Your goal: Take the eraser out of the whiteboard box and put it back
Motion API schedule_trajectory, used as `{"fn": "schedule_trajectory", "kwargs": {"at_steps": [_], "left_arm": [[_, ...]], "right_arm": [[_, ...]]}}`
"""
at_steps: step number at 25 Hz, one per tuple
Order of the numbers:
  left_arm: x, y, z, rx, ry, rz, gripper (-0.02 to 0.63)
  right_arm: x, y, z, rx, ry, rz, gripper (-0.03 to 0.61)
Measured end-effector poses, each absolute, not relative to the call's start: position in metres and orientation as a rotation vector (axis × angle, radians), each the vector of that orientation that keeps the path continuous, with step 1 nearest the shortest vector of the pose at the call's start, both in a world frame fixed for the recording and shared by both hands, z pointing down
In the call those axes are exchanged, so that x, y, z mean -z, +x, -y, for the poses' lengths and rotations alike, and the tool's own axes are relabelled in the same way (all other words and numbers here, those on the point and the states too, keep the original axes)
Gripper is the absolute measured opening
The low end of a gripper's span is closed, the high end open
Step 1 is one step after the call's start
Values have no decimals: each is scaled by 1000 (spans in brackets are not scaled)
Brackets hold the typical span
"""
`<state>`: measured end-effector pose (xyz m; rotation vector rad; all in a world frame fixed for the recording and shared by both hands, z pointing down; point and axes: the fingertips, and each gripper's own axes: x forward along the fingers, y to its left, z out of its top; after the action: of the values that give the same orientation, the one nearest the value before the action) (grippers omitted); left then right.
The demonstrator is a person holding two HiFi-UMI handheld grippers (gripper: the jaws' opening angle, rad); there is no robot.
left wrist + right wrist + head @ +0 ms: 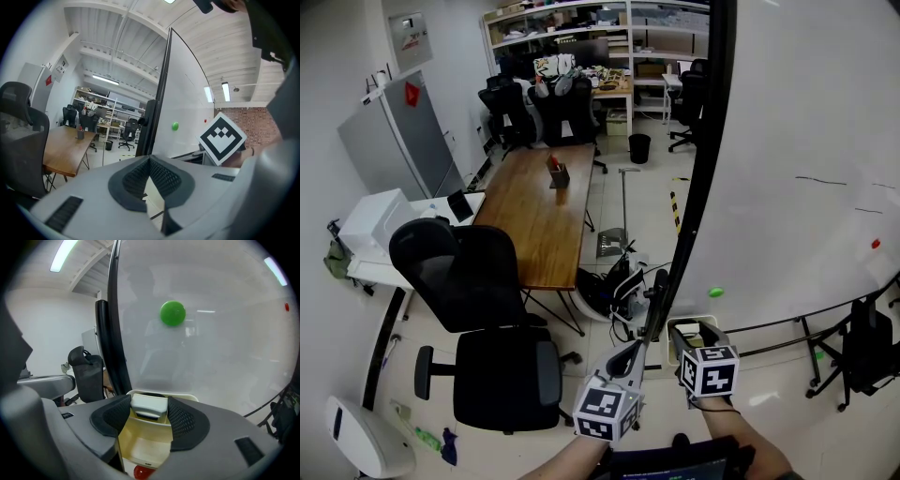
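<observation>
pinching the white eraser [149, 403] with the right gripper [148, 410], one pad tight on each side (no gap to be seen at either pad). sitting inside the whiteboard box [140, 445], up at the box's far end, with its top just above the box's rim. cream-coloured, that box, and open on top, with bare floor showing on the near side of the eraser. right behind and above the box, the whiteboard [806, 141]. up the board from the box, a green magnet [173, 313]. just below the box's near edge, something round and red [142, 472], too cut off to name. just left of the box in the head view, the left gripper [150, 160], jaws pressed together at the tips, nothing between them, not touching the box. well left of the box and farther back, a wooden table [544, 202]. nearer on that same side of the box, a black office chair [487, 309]. far right of the box and higher on the board, a small red dot [876, 244]
</observation>
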<state>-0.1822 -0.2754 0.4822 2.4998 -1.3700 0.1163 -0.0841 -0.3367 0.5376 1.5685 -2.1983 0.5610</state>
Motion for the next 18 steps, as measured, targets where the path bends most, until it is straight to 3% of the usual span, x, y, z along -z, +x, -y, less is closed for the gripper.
{"fn": "schedule_trajectory", "kwargs": {"at_steps": [6,18], "left_arm": [[-464,-185,275,-86,2535,1355,9],[-353,-169,264,86,2712,1387,9]], "right_arm": [[-504,-86,327,-514,1599,2307,265],[-354,-52,270,-371,1625,2635,265]]}}
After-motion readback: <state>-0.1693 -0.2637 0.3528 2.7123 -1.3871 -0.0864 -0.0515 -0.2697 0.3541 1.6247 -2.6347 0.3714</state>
